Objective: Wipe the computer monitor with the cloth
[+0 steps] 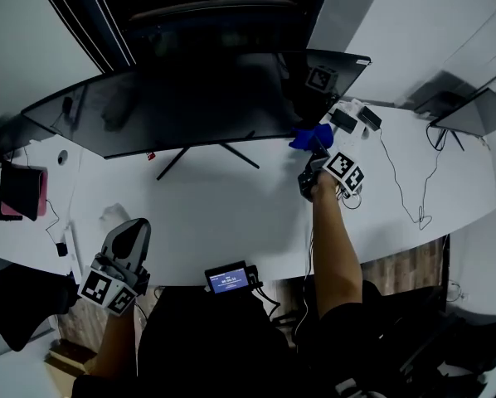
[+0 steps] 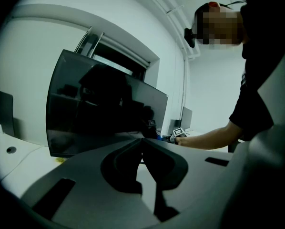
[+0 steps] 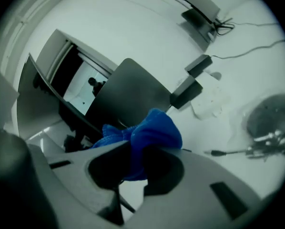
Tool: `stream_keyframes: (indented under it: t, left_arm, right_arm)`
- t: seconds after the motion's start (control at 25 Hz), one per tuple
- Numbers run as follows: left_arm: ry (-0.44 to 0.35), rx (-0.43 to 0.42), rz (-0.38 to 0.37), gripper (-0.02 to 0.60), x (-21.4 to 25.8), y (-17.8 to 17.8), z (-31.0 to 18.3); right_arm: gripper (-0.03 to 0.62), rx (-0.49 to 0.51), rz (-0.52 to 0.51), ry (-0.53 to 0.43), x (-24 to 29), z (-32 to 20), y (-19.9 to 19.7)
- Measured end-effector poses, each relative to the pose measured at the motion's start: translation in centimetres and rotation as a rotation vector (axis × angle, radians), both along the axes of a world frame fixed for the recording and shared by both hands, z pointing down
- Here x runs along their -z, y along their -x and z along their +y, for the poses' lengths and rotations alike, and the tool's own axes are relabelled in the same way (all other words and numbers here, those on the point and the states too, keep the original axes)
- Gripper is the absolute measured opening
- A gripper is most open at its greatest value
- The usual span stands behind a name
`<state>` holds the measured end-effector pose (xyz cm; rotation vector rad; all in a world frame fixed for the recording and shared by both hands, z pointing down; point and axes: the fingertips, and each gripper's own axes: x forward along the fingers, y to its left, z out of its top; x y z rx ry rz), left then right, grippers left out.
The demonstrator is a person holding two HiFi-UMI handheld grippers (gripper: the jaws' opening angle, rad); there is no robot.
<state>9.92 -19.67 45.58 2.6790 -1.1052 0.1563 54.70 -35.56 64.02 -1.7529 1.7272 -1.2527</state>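
A wide curved dark monitor (image 1: 190,106) stands on its splayed stand at the back of the white desk (image 1: 231,214); it also shows in the left gripper view (image 2: 99,113) and right gripper view (image 3: 128,94). My right gripper (image 1: 312,157) is shut on a bunched blue cloth (image 1: 313,136), (image 3: 149,137), held just below the monitor's lower right edge. My left gripper (image 1: 130,237) hangs at the desk's near left edge, jaws together with nothing between them (image 2: 141,168).
Small dark boxes (image 1: 352,119) and thin cables (image 1: 406,189) lie right of the monitor. A second screen (image 1: 476,114) stands at far right. A red-edged device (image 1: 22,191) sits at far left, and a small lit screen (image 1: 228,279) at the near edge.
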Motion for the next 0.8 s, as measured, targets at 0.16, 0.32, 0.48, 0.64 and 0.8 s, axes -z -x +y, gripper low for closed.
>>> stream_keyframes:
  t: [0.16,0.32,0.48,0.64,0.8]
  left_arm:
    - [0.006,0.014,0.011,-0.005,-0.2,0.8,0.0]
    - [0.002,0.007,0.023,-0.005,-0.1,1.0,0.0]
    - [-0.003,0.002,0.030,-0.005,0.0,1.3,0.0]
    - [-0.005,0.006,0.041,-0.005,0.1,2.4,-0.2]
    - [-0.009,0.015,0.054,-0.005,0.0,3.7,-0.4]
  right_arm:
    - [0.063,-0.105,-0.212,-0.020,-0.9,0.5,0.6]
    - [0.063,-0.163,-0.380,-0.035,-1.7,1.1,2.0]
    - [0.063,-0.141,-0.407,-0.049,-1.4,0.8,4.7]
    - [0.063,-0.095,-0.361,-0.051,-1.1,0.7,7.0]
    - [0.063,-0.055,-0.326,-0.050,-0.8,0.5,9.1]
